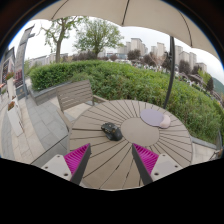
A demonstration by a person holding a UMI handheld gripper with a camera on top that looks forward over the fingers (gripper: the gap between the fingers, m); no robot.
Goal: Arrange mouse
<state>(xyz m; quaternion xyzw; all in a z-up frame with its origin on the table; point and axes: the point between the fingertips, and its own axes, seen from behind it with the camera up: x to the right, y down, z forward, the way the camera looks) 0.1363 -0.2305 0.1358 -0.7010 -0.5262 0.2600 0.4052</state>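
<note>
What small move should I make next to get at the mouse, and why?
Probably ease the gripper forward and slightly down toward the mouse. The jaws stand open with nothing between them, and the dark mouse lies on the round slatted table just ahead of them, roughly centred on the gap. The grey mouse pad sits beyond it, off to one side, so the approach looks unobstructed.

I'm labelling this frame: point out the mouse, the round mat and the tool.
mouse (112, 131), gripper view, middle of its dark body.
round mat (153, 117), gripper view, middle of its pale top.
tool (113, 158), gripper view, open, midway between its fingertips.
</note>
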